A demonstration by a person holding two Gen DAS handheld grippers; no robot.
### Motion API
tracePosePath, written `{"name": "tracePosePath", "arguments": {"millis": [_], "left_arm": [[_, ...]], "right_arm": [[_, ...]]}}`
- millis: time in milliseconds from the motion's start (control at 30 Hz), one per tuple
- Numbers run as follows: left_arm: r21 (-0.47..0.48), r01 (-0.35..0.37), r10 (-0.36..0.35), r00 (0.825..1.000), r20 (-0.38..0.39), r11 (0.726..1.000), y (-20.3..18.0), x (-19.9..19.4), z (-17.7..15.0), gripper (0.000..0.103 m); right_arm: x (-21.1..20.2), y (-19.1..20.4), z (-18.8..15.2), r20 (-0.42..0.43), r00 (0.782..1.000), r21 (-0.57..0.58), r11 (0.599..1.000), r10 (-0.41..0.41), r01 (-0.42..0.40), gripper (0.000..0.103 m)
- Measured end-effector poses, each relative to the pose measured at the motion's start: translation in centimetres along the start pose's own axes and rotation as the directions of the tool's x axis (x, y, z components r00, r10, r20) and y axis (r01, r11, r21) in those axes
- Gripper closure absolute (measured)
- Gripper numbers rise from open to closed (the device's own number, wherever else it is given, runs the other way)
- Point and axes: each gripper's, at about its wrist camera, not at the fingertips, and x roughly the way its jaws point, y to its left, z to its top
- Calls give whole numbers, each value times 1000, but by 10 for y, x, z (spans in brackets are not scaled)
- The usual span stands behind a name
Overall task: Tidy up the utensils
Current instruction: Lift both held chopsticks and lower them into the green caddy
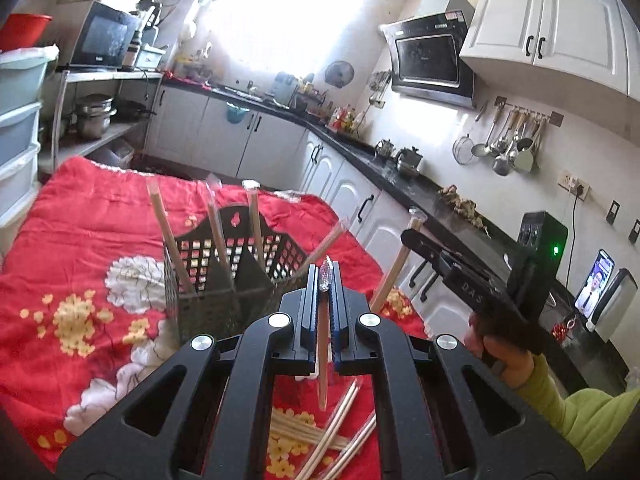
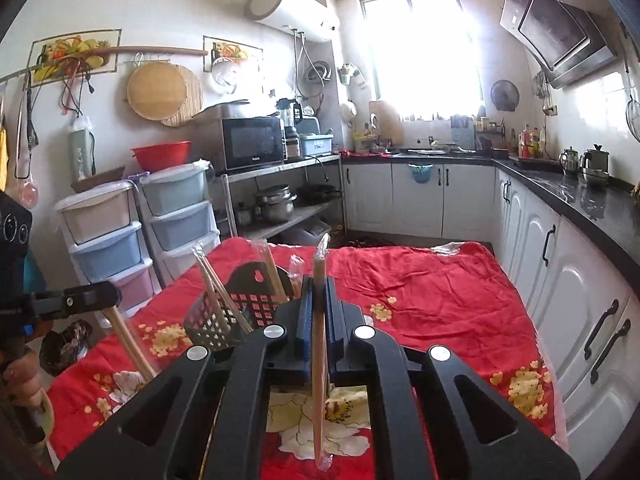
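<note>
A black slotted utensil basket (image 1: pixel 228 268) stands on the red floral cloth; it also shows in the right wrist view (image 2: pixel 240 304). Several wrapped chopstick pairs stand in it (image 1: pixel 168 236). My left gripper (image 1: pixel 325 280) is shut on a wrapped chopstick pair (image 1: pixel 322 360), held just right of the basket. My right gripper (image 2: pixel 319 296) is shut on another wrapped chopstick pair (image 2: pixel 319 360), upright, right of the basket; it shows in the left wrist view (image 1: pixel 412 236) with its pair (image 1: pixel 390 280). Loose wrapped chopsticks (image 1: pixel 332 436) lie on the cloth under my left gripper.
The red cloth (image 2: pixel 432 300) covers the table. White cabinets and a black counter (image 2: pixel 580 200) run along the right. Plastic drawer towers (image 2: pixel 104 232) and a shelf with pots (image 2: pixel 276 204) stand at the left.
</note>
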Motion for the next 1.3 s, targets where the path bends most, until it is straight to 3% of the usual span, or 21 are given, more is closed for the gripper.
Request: {"name": "tracePosePath", "arguments": {"millis": [300,600,1300], "left_arm": [[23,-35,33,995,99,999,-2,-16,31,101],[37,-94,85,978,193,995,4,-35,63,101],[-14,-206,198,916,350,978,27,-60,107,101]], "right_arm": [[-4,13,15,36,999,-17,999,40,-39,97],[-4,21,33,76,995,-32,997,68,-66,97],[9,48,84,191,967,-68,985,167,-156,97]]}}
